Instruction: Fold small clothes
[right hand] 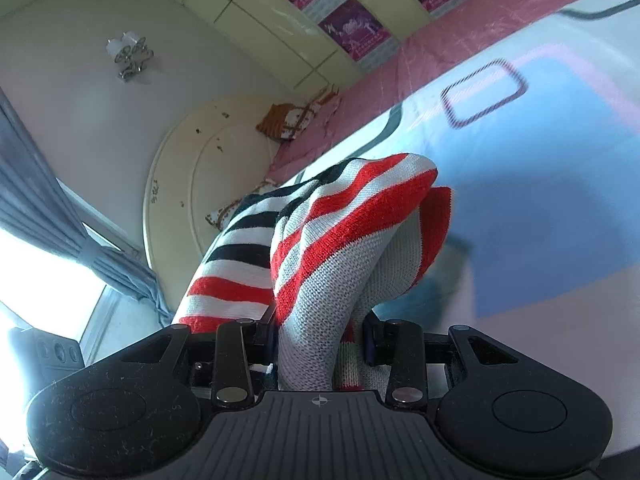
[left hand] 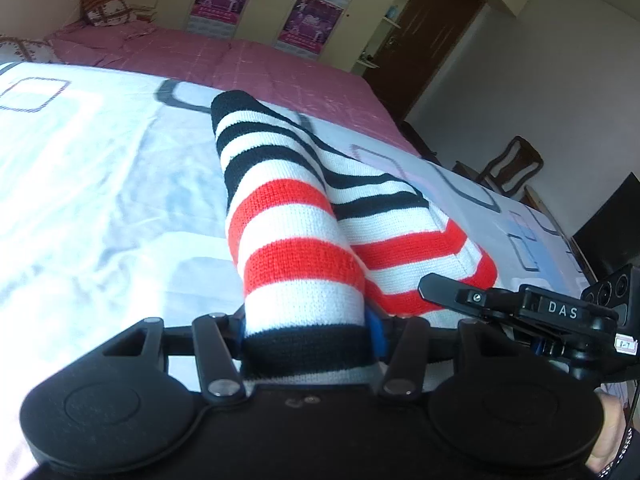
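A small knitted garment [left hand: 296, 216] with red, white and black stripes hangs over the patterned bedsheet [left hand: 100, 184]. My left gripper [left hand: 308, 340] is shut on its black-banded edge, and the cloth covers the fingertips. The right gripper [left hand: 472, 300] shows at the right of the left wrist view, at the garment's red corner. In the right wrist view my right gripper [right hand: 320, 344] is shut on bunched folds of the same garment [right hand: 344, 240], which is lifted and hides the fingertips.
The white-and-blue sheet [right hand: 540, 184] covers the near part of the bed, with a pink cover [left hand: 224, 60] and pillows [left hand: 104, 6] farther back. Cupboards with posters [left hand: 308, 20], a brown door [left hand: 432, 36] and a wooden chair [left hand: 508, 164] stand beyond the bed.
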The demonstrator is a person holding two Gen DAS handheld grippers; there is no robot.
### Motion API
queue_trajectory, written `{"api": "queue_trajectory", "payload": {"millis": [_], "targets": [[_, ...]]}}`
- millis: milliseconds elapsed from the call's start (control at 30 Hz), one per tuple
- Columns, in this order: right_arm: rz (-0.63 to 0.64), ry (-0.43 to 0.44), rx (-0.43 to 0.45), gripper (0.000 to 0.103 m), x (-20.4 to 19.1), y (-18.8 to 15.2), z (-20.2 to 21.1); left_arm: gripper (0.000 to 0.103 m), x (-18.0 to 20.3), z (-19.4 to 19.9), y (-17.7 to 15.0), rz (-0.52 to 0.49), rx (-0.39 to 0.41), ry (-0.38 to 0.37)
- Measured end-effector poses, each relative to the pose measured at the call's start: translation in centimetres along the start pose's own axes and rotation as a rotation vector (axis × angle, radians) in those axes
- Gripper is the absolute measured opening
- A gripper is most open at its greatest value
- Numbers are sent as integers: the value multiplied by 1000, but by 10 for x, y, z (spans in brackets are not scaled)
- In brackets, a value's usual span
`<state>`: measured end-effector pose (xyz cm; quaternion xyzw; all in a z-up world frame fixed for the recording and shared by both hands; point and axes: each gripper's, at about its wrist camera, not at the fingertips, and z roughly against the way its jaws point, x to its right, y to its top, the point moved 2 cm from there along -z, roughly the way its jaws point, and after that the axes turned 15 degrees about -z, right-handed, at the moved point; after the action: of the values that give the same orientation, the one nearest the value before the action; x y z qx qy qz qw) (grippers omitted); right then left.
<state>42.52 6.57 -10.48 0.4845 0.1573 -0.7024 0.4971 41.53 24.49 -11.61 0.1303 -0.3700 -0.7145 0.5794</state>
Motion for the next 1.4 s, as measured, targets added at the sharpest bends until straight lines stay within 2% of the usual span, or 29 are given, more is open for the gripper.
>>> {"api": "queue_trajectory", "payload": {"millis": [233,333,433,500,633,733,800,900,967,1000,1067,1100,1133,1167,1333,1400], "targets": [[14,-49,-9,38,5,-9,-33,54,-32,-15,-18,42,-5,-17],[34,-94,-12,41,10,-7,-35,62,-33,-22,-20,20,-4,-24],[51,-117,2,45,12,-6,-29,73,-33,-21,-22,-12,5,2],[72,-138,14,46,10,-6,-27,75,-41,-17,-26,-9,4,6],[57,-145,34,46,7,-5,-19,74,-44,1,-29,-42,23,49],[50,-154,42,47,4,1,-15,72,-39,23,-28,-87,69,94],[60,-169,53,51,2,3,-14,72,-36,34,-23,-101,118,116],[96,-206,132,54,-5,8,-8,72,-33,38,-13,-123,146,121],[64,-181,94,54,-5,13,-13,71,-33,29,-6,-126,132,111],[61,-184,64,54,-6,13,-18,70,-33,24,-6,-131,125,109],[95,-212,58,54,-11,12,-27,70,-31,14,-2,-135,115,112],[100,-209,68,52,-12,11,-29,70,-31,9,-1,-137,115,117],[105,-203,78,45,-14,11,-30,70,-32,6,1,-138,112,118],[121,-207,84,30,-15,11,-33,70,-33,2,2,-136,107,121],[279,-275,103,25,-20,6,-47,70,-39,-15,-3,-140,58,141],[263,-316,109,25,-8,9,-49,72,-43,-22,-10,-137,30,147]]}}
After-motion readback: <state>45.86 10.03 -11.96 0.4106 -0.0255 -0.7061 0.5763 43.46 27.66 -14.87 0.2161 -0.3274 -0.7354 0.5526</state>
